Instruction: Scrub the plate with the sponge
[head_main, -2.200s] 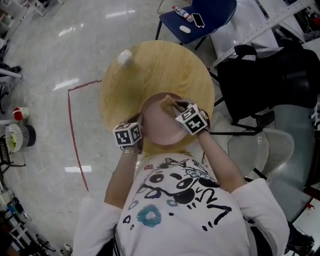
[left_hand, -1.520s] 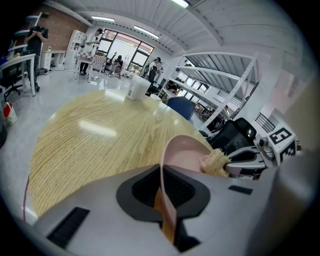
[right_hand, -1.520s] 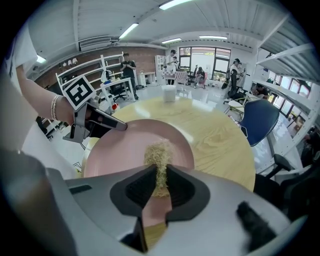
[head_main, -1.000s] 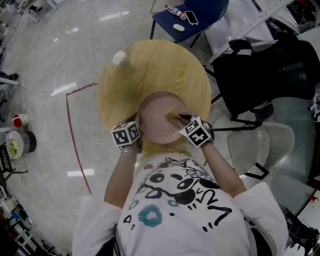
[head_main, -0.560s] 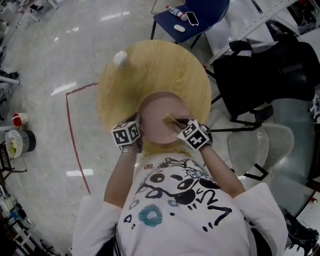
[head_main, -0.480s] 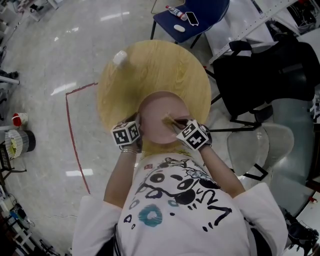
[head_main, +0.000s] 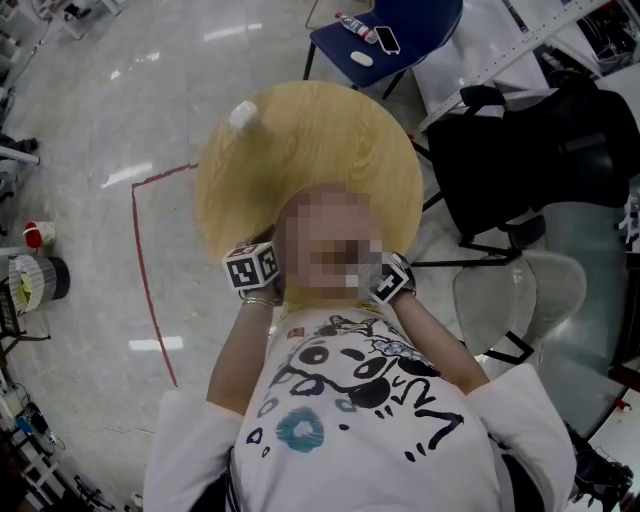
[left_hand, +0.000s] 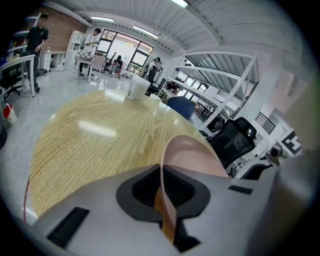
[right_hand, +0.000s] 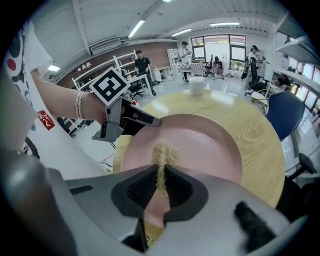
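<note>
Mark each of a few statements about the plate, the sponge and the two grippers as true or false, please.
1. The left gripper is clamped on the rim of the plate. True.
2. The right gripper is empty. False: its jaws, which have just been closing further, pinch the sponge.
3. The sponge is over the inside of the plate. True.
4. The table is square and made of glass. False: it is round, with wood grain.
5. The white cup stands on the plate. False: it stands on the table near its far edge, apart from the plate.
</note>
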